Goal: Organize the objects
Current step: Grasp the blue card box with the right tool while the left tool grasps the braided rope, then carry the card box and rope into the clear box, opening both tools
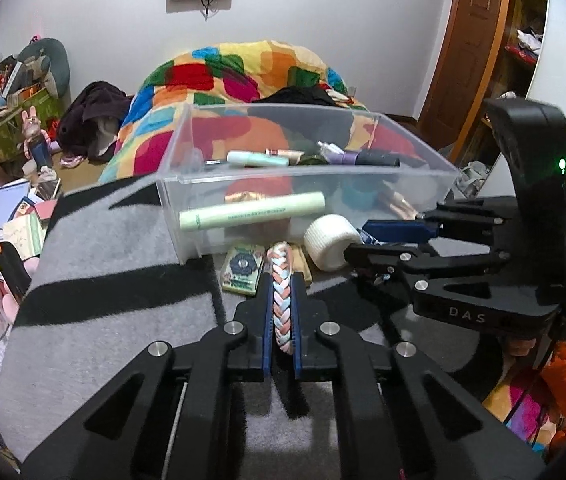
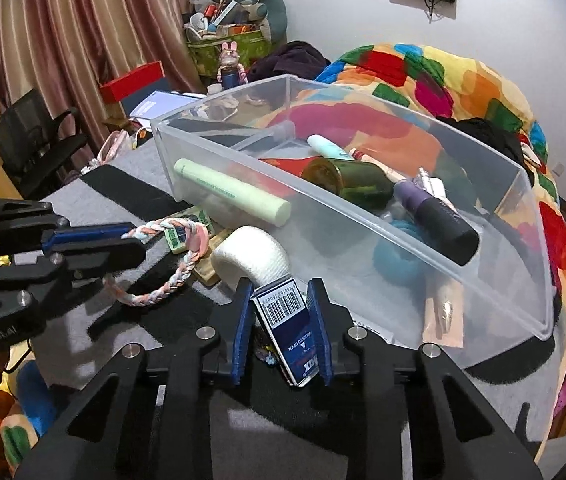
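We read "PRESS TO OPEN" on the blue box [image 2: 289,334], before the clear bin [image 2: 483,276], pinched by the right tongs [image 2: 281,300]. The left tongs [image 1: 281,276] are clamped on the braided band [image 1: 281,300].

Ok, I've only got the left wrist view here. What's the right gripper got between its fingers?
Observer: The right gripper straddles a small dark blue carton with a barcode label. Its pads look to be touching both sides.
Operator: And the braid in the left one, strip or loop?
Observer: A loop. The braided band curves round into a ring beyond the tips of the left gripper.
Operator: Anything big in the clear bin?
Observer: A dark green jar lies on its side inside the clear bin, next to a purple-and-black bottle.
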Action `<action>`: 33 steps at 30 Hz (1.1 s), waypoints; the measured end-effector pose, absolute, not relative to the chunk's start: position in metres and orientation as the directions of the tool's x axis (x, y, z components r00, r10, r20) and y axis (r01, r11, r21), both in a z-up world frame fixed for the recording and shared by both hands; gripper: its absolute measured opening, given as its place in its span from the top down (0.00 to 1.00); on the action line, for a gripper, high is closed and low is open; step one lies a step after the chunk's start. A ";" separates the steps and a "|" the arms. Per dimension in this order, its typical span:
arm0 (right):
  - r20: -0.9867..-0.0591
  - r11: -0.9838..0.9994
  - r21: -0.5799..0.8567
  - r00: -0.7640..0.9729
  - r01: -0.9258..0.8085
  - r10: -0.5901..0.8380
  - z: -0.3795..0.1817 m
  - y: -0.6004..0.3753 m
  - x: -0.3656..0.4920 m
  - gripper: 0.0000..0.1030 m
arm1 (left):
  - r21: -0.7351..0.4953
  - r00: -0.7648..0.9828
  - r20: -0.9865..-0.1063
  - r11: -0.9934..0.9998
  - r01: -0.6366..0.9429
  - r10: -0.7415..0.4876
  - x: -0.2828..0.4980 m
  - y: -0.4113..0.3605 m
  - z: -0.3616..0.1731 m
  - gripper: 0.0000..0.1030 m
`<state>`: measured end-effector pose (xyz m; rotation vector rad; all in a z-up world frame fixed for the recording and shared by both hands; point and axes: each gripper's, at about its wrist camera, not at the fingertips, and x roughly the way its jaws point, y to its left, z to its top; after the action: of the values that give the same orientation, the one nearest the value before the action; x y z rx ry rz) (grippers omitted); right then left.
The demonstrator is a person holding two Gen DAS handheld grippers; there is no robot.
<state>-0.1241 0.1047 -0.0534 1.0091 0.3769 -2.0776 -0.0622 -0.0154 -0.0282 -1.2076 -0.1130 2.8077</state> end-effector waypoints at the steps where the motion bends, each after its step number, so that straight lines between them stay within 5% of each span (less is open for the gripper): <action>1: -0.762 -0.653 0.069 -0.383 0.754 -0.522 -0.052 0.106 -0.123 0.82 | -0.098 -0.690 -0.717 -0.994 -0.045 0.102 -0.062 -0.016 -0.026 0.93; 5: -0.745 -0.660 0.093 -0.388 0.745 -0.542 -0.045 0.116 -0.118 0.94 | -0.101 -0.703 -0.704 -0.994 -0.041 0.100 -0.062 -0.018 -0.018 0.93; 33: -0.562 -0.761 0.102 -0.593 0.641 -0.576 0.029 0.155 -0.119 0.94 | -0.112 -0.825 -0.560 -0.994 -0.008 0.070 -0.101 -0.032 0.062 0.94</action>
<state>-0.1194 0.1551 0.0291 0.7657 0.1443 -2.3171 -0.1011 -0.0317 0.0621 -0.9143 -0.1630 2.9578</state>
